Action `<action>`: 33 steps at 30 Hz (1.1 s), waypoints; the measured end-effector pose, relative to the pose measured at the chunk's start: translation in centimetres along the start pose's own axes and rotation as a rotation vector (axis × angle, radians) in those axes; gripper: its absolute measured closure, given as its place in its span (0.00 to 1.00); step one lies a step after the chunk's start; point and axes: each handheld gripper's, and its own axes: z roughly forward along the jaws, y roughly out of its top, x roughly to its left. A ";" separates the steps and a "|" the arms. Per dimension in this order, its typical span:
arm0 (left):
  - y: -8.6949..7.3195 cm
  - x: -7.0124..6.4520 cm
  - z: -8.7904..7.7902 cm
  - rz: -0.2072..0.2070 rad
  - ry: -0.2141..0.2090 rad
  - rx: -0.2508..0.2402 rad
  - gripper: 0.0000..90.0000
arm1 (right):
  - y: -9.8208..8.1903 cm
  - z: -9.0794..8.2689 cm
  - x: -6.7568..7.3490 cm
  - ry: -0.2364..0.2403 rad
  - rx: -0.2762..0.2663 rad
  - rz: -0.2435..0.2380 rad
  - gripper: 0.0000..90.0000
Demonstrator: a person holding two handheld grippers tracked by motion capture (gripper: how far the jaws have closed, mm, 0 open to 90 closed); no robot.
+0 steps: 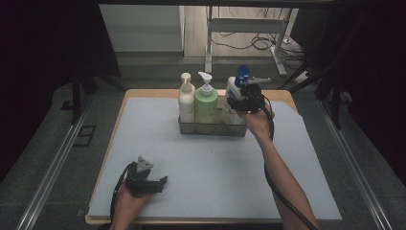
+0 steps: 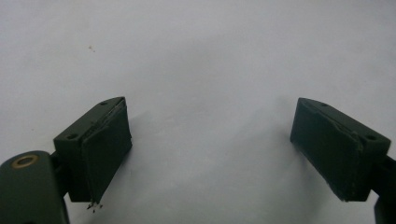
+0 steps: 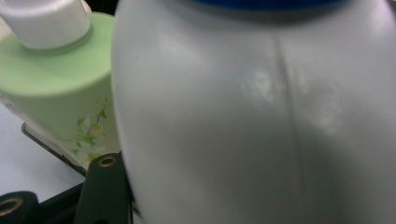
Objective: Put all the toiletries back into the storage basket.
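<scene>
Crowding white bottle (image 3: 261, 121), seemingly gripped.

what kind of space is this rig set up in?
Probably a lab or data-collection bay, not a home: dark curtains flank the wooden table with a pale blue mat, metal rails run alongside, and loose cables lie behind.

Three pump bottles stand upright in a clear tray (image 1: 210, 128) near the counter's far edge: a cream bottle (image 1: 186, 102) at the left, a green bottle (image 1: 206, 103) in the middle, and a white bottle (image 1: 233, 91) with a blue top at the right.
</scene>
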 end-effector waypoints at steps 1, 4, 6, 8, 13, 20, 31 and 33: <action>0.0 0.0 0.0 0.000 0.000 0.001 0.13 | -0.1 0.1 0.0 0.000 0.001 -0.001 0.45; 0.0 0.0 0.0 0.000 0.000 -0.001 0.13 | -0.5 0.4 0.0 0.003 0.010 0.002 0.45; 0.0 0.0 0.0 0.000 -0.001 -0.001 0.13 | -0.8 0.6 -0.1 0.000 0.016 -0.001 0.45; 0.0 0.0 0.0 0.000 0.000 -0.001 0.13 | -1.0 0.8 -0.1 -0.001 0.021 0.000 0.45; 0.0 0.0 0.0 0.001 -0.001 0.000 0.13 | -1.3 1.3 0.0 -0.004 0.037 0.001 0.45; 0.0 0.0 0.0 0.000 -0.001 -0.001 0.13 | -1.6 1.8 0.1 -0.003 0.052 0.002 0.45; 0.0 0.0 0.0 0.001 0.000 -0.001 0.13 | -1.7 2.3 0.3 -0.008 0.044 0.008 0.45; 0.0 0.0 0.0 0.001 0.000 -0.001 0.13 | -1.7 2.4 0.3 -0.013 0.038 0.005 0.45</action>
